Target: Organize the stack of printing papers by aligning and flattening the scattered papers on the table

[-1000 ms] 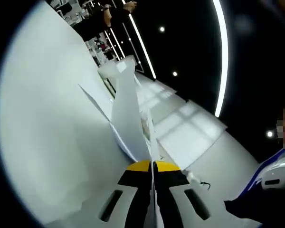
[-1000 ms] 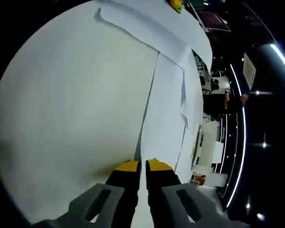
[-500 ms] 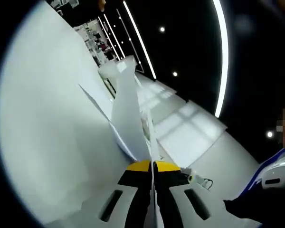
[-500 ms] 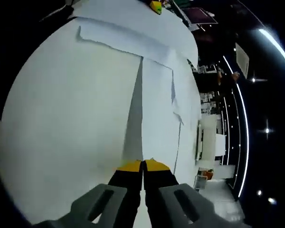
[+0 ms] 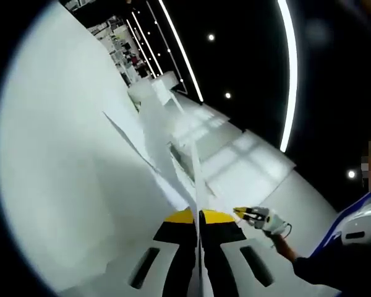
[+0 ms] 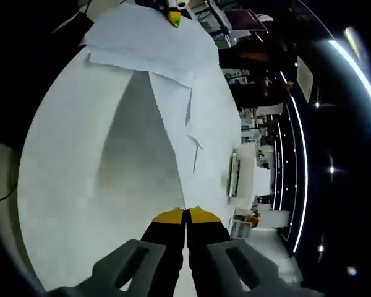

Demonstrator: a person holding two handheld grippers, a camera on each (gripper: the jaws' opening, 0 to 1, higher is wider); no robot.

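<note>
White printing papers [image 5: 173, 154] rise edge-on from my left gripper [image 5: 198, 216], which is shut on them; they bend and fan out ahead over the white table [image 5: 62, 161]. My right gripper [image 5: 250, 214] enters the left gripper view from the right, held by a hand, its yellow tips beside the papers' lower edge. In the right gripper view my right gripper [image 6: 186, 215] is shut on a thin white sheet [image 6: 167, 124] that stretches away to a loose pile of papers [image 6: 148, 46]. The left gripper [image 6: 174, 15] shows at that pile's far end.
A person's blue and white sleeve [image 5: 352, 235] sits at the lower right of the left gripper view. Beyond the table [image 6: 62, 185] lie a dark room with ceiling light strips [image 5: 290, 74] and distant white furniture [image 6: 244, 179].
The right gripper and its hand have come into the left gripper view beside the papers. The upright sheet there has sagged lower. In the right gripper view the sheet has lifted, casting a wider shadow.
</note>
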